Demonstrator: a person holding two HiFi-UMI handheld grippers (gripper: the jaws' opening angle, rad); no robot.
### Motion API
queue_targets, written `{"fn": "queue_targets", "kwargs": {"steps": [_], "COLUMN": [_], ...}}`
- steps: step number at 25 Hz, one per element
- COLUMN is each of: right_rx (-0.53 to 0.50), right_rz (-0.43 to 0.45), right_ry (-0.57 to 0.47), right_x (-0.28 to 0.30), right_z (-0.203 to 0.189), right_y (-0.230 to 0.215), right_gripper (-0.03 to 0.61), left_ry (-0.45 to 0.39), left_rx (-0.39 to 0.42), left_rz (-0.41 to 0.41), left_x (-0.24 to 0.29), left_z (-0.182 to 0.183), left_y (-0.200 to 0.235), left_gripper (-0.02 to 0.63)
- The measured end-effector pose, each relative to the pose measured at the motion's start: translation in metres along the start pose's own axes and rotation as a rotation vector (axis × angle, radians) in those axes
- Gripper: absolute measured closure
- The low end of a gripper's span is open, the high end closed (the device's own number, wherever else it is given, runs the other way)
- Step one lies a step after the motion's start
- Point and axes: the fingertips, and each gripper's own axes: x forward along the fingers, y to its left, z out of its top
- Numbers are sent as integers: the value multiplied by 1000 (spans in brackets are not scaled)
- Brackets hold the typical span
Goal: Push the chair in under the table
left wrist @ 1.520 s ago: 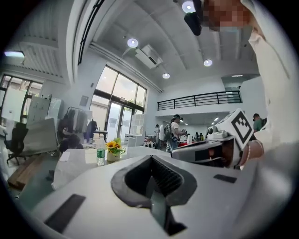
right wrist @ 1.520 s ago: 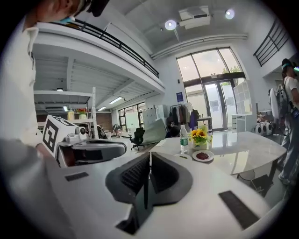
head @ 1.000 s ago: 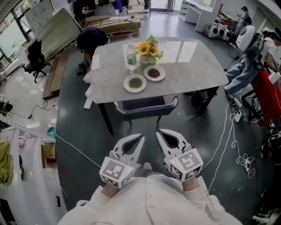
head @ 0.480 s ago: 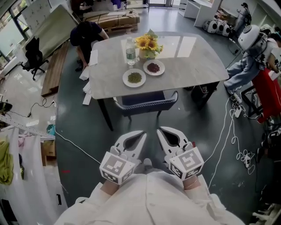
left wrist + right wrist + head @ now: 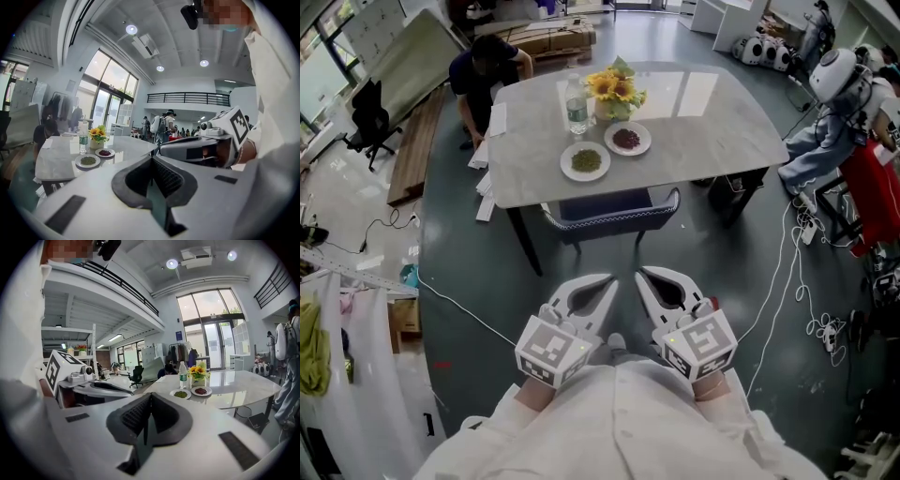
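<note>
A chair (image 5: 615, 223) with a dark blue seat and a grey curved back stands at the near edge of the grey marble table (image 5: 712, 141), its seat partly beneath the top. Both grippers hover side by side close to my body, a stretch of floor short of the chair's back. My left gripper (image 5: 608, 280) is shut and holds nothing; the left gripper view has its jaws (image 5: 152, 157) pressed together. My right gripper (image 5: 642, 274) is likewise shut and empty (image 5: 149, 395). Neither touches the chair.
On the table stand a water bottle (image 5: 576, 106), a sunflower vase (image 5: 617, 92) and two plates (image 5: 586, 161). A person (image 5: 487, 66) crouches at the far left corner; another (image 5: 825, 141) sits at the right. Cables (image 5: 787, 272) trail over the floor at the right.
The crouching person behind the table has straightened and shifted left. The table and chair sit slightly higher in the view. Both grippers have stayed shut and almost still.
</note>
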Motion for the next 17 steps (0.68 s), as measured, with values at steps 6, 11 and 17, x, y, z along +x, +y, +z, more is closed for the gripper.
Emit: {"fn": "queue_targets", "kwargs": {"steps": [6,11,17], "right_rx": [-7,-46,4], "right_rz": [-3,-14,-18], "right_ry": [4,17,20], "right_x": [1,2,-3], "right_z": [-2,-5,-8], "right_y": [0,4,5], "right_gripper": [548,548,548], "left_ry": [19,42,10], "left_rx": [-1,13,10], "left_rz": [-3,8,-11], "left_x": [1,1,0], "left_z": [-4,-9,3], "left_y": [1,4,-2], "left_gripper": [600,600,600]}}
